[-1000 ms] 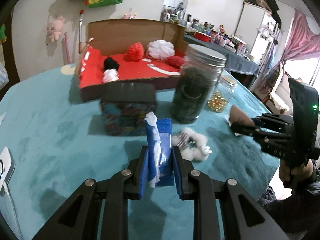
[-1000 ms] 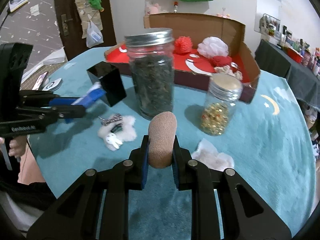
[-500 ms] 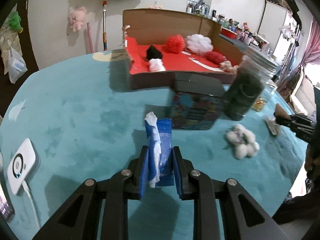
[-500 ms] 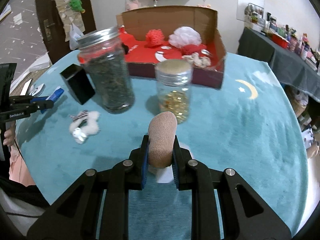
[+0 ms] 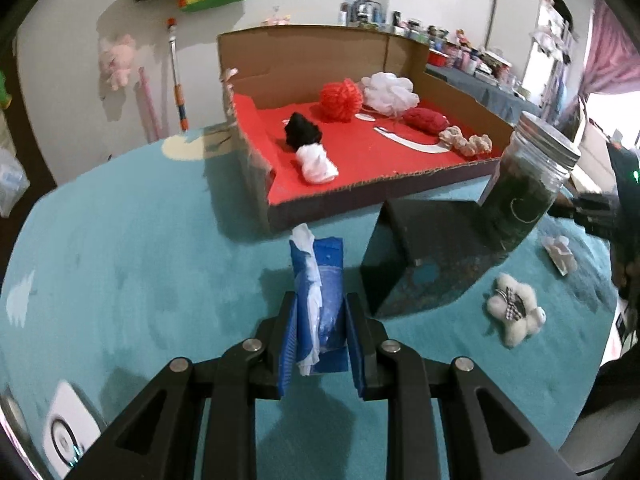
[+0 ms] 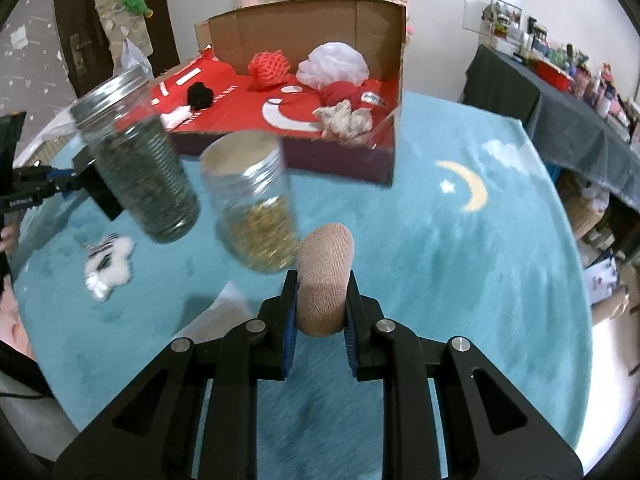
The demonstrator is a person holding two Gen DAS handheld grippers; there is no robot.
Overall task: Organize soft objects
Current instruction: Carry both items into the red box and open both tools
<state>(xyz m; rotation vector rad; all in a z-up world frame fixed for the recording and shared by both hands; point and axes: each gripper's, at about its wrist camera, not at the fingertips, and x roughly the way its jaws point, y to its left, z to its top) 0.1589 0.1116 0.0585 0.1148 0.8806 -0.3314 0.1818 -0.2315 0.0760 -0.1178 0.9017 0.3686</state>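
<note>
My left gripper (image 5: 320,320) is shut on a blue tissue pack (image 5: 320,292) with white tissue sticking out, held above the teal table cover in front of the cardboard box (image 5: 320,52). My right gripper (image 6: 322,304) is shut on a tan rolled cloth (image 6: 325,276), held above the table right of the jars. The box with a red floor (image 6: 360,32) holds several soft things: red and white mesh puffs, a black ball, a white wad, a red roll and a beige piece. A white fluffy toy (image 5: 516,314) lies on the table; it also shows in the right wrist view (image 6: 108,264).
A black box (image 5: 420,256) stands right of the left gripper. A tall jar of dark stuff (image 6: 140,160) and a smaller jar of gold bits (image 6: 256,208) stand in front of the cardboard box. A crumpled white tissue (image 5: 560,250) lies at right. A white device (image 5: 68,436) lies at near left.
My left gripper has moved closer to the cardboard box with the tissue pack. My right gripper has moved forward and right, past the jars, still holding the tan cloth.
</note>
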